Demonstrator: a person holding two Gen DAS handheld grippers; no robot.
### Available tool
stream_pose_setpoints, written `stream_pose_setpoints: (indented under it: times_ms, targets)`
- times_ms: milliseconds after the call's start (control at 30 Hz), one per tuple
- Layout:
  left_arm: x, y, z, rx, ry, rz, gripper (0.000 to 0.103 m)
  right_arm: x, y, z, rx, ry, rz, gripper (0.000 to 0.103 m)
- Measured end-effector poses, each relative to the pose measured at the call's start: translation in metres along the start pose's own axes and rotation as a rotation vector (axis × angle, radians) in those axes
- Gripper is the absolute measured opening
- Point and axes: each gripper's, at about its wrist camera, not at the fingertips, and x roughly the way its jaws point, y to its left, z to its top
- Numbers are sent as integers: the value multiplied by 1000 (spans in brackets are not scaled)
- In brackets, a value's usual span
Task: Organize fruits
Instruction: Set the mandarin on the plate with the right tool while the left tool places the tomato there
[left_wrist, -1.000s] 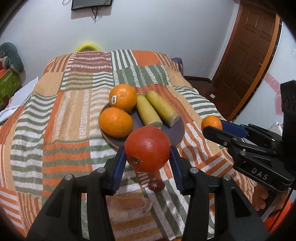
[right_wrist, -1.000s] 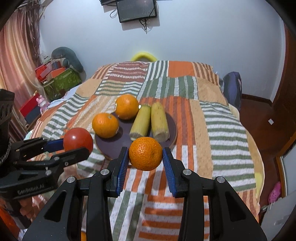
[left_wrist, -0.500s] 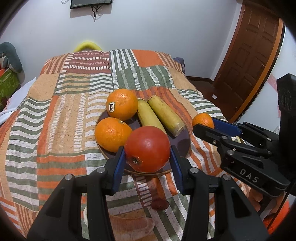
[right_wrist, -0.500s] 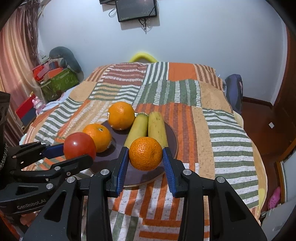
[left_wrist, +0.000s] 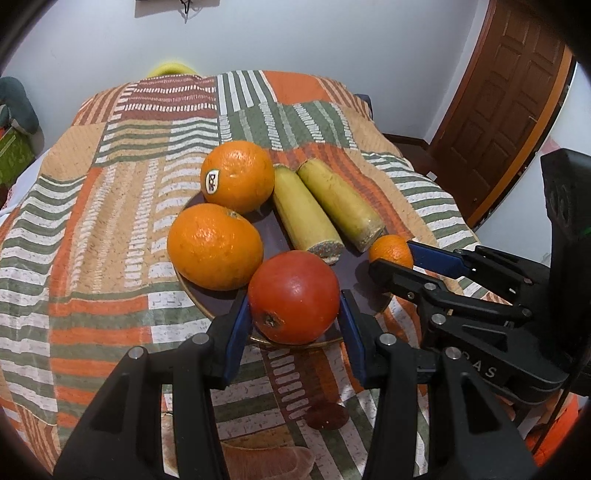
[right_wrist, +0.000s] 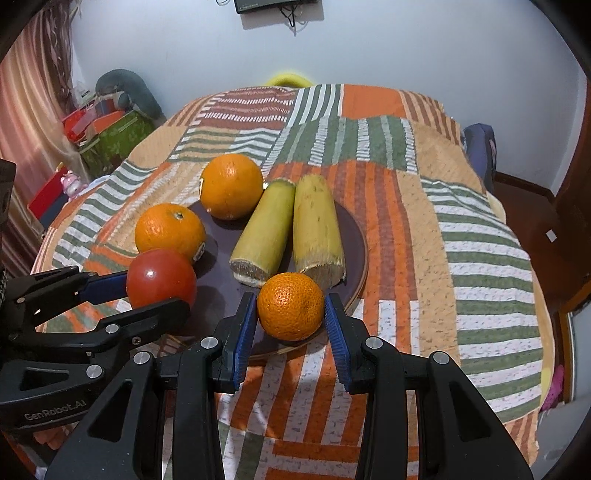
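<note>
Left wrist view: the left tool (left_wrist: 293, 317) pinches a red tomato (left_wrist: 293, 297) over the near rim of the dark plate (left_wrist: 275, 236) on the bed. The right tool (right_wrist: 290, 314) pinches a small mandarin (right_wrist: 290, 305) above that rim, near two oranges.

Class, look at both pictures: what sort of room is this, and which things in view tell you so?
Most likely a bedroom: a bed under a striped patchwork bedspread, a wooden door, and a screen mounted on the wall.
</note>
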Motion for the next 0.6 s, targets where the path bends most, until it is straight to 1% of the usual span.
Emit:
stream_pose_setpoints:
  times_ms: [67, 200, 367, 600]
  targets:
    - [1, 1, 0, -6, -4, 0, 46, 3, 0, -1, 2, 4, 3, 35]
    - [-8, 1, 4, 1, -42, 1, 47, 7, -2, -2, 25, 16, 31, 35]
    - [-17, 1, 4, 17, -57, 15, 48, 6, 1, -1, 11, 15, 6, 35]
    - [-32, 8, -4, 5, -60, 38, 48, -9, 5, 3, 2, -9, -4, 36]
